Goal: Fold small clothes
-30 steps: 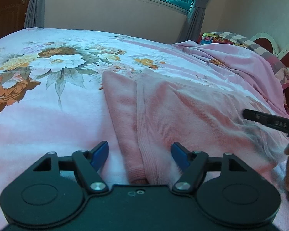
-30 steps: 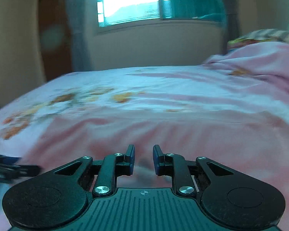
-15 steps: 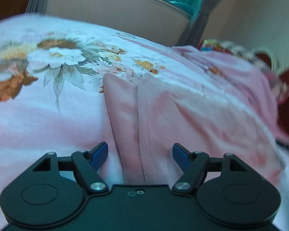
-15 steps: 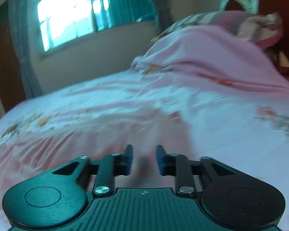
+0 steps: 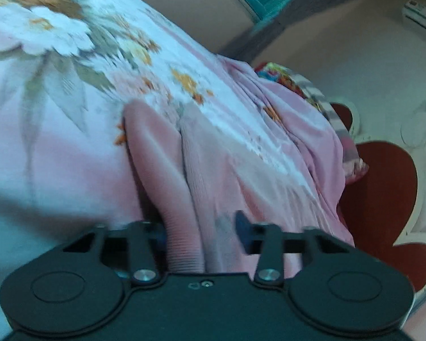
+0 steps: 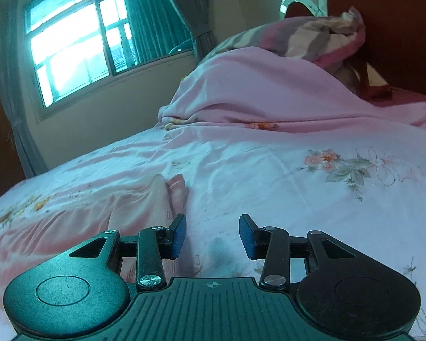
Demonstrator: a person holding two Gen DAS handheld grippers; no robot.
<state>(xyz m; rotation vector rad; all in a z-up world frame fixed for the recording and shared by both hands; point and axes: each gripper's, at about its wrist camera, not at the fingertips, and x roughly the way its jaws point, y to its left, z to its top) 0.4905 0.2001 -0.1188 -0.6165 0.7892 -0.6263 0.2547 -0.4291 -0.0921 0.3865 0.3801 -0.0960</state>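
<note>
Both my grippers shifted: left gripper (image 5: 201,236) has just been closing around the pink knit garment's (image 5: 184,176) hem; right gripper (image 6: 212,236) has been opening, spread, empty, garment (image 6: 144,199) left of it.

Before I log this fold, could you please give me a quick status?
Left claw just closing on pink garment, near edge. Right claw just opening, empty, over bedsheet beside it. Nothing in the way.

Pink ribbed knit garment (image 5: 201,176): one item, lying flat on the floral bed sheet (image 5: 56,130), folded lengthwise into two long overlapping panels with a crease between them; near hem ribbed, soft wrinkles across the cloth.
</note>
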